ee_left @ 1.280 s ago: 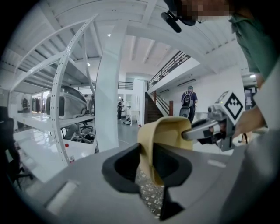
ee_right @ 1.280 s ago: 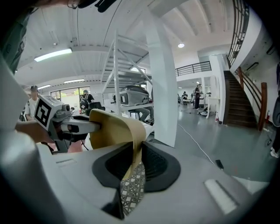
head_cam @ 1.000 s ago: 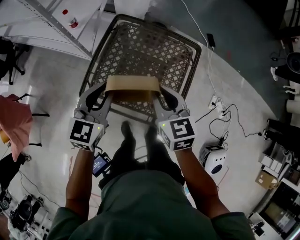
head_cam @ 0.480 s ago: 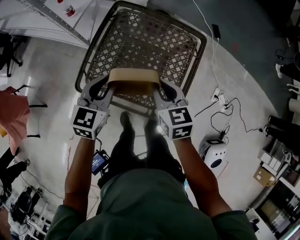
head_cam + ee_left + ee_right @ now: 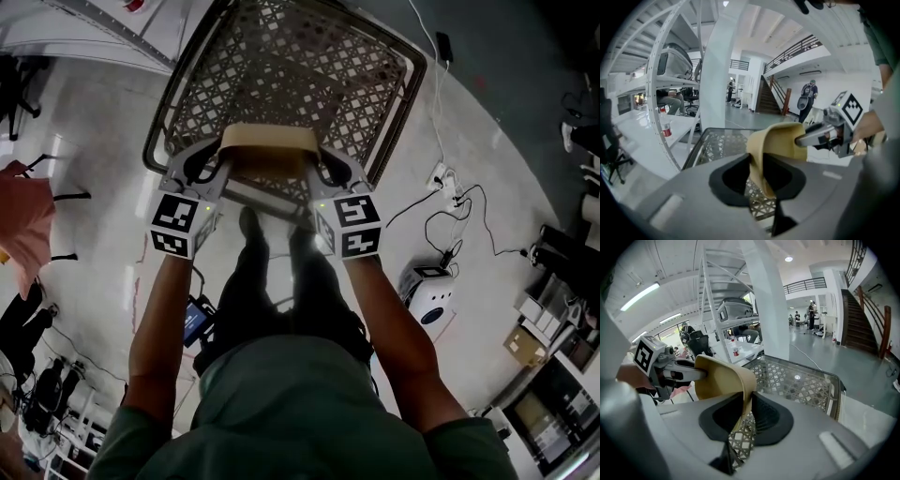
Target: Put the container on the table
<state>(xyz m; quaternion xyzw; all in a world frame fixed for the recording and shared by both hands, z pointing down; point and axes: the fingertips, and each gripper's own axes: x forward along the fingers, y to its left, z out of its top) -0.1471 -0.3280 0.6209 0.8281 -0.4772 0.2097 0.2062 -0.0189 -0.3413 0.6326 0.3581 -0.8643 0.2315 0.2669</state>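
A tan, shallow container [image 5: 269,150] hangs between both grippers over the near edge of the table [image 5: 394,112], whose top is a brown lattice in a dark frame. My left gripper [image 5: 225,161] is shut on the container's left wall and my right gripper [image 5: 314,161] on its right wall. In the left gripper view the tan wall [image 5: 776,145] stands pinched between the dark pads of the left gripper [image 5: 757,176], with the lattice table [image 5: 717,140] behind. The right gripper view shows the same: the container's wall [image 5: 719,378] in the right gripper [image 5: 745,416], above the table [image 5: 797,378].
A white metal shelving rack [image 5: 84,28] stands left of the table. On the floor to the right lie a power strip with cables [image 5: 439,202] and a small white device [image 5: 427,314]. The person's legs [image 5: 272,253] are just short of the table's near edge.
Both grippers have sunk together with the container, bringing it down and a little farther over the table's near edge. The grip on both walls is unchanged.
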